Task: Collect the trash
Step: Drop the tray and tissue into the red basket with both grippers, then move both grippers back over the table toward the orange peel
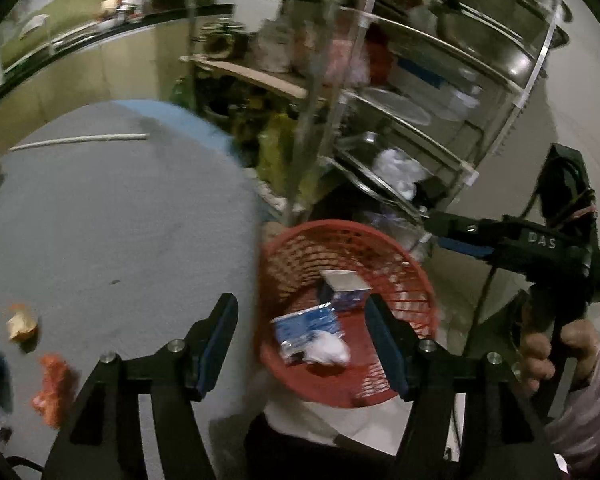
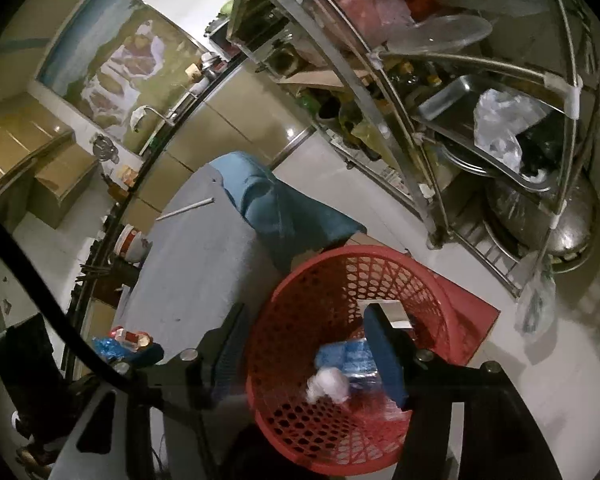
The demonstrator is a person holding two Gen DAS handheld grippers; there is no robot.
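Note:
A red mesh basket [image 1: 392, 256] stands on the floor beside a grey table [image 1: 112, 216]. It holds a blue wrapper [image 1: 306, 324], a white crumpled paper [image 1: 328, 350] and a small box [image 1: 342, 282]. My left gripper [image 1: 304, 344] is open and empty above the table edge and basket. Orange wrapper scraps [image 1: 52, 384] and a tan scrap [image 1: 22, 324] lie on the table at left. My right gripper [image 2: 306, 354] is open and empty over the basket [image 2: 300, 312], above the white paper [image 2: 328, 386] and blue wrapper [image 2: 348, 356]. It also shows in the left wrist view [image 1: 456, 236].
A steel rack [image 1: 420, 92] full of pans, trays and bags stands behind the basket. A white stick [image 1: 80, 140] lies at the table's far side, and a blue cloth [image 2: 284, 208] hangs off its corner. More wrappers [image 2: 120, 342] lie on the table. A kitchen counter runs behind.

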